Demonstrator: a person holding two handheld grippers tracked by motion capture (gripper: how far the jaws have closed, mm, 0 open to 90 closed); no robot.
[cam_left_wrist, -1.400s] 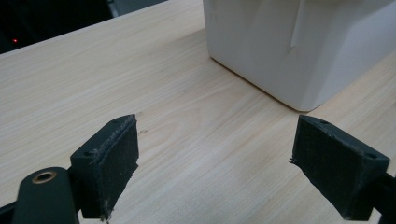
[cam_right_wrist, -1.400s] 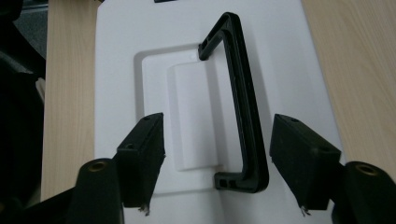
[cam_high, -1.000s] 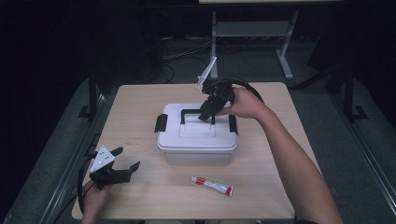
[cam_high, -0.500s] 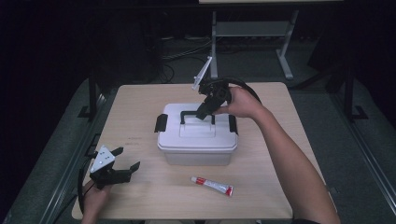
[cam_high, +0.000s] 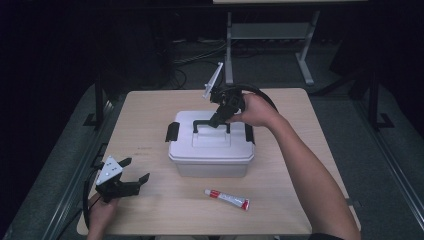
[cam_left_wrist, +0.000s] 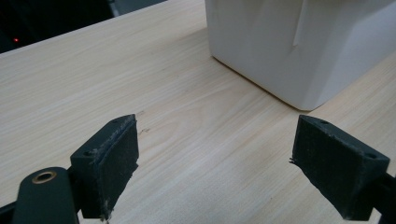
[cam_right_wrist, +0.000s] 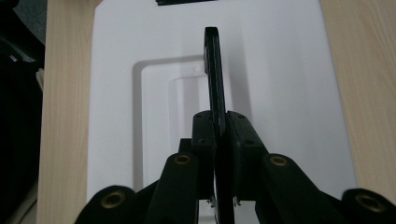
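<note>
The right gripper (cam_high: 216, 120), its jaws just closed, clamps the black handle (cam_high: 211, 123) of the white box (cam_high: 210, 150); the left gripper (cam_high: 134, 172) rests open on the desk (cam_high: 150, 110) near a tube (cam_high: 227, 199).

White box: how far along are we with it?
Done: the right gripper has just closed its fingers on the black handle of the white box. In hand: that grip, box on the table. Left: likely lifting it. The left gripper waits open; the tube lies untouched.

Dark room, grey floor (cam_high: 350, 125), metal frame (cam_high: 265, 35)
</note>
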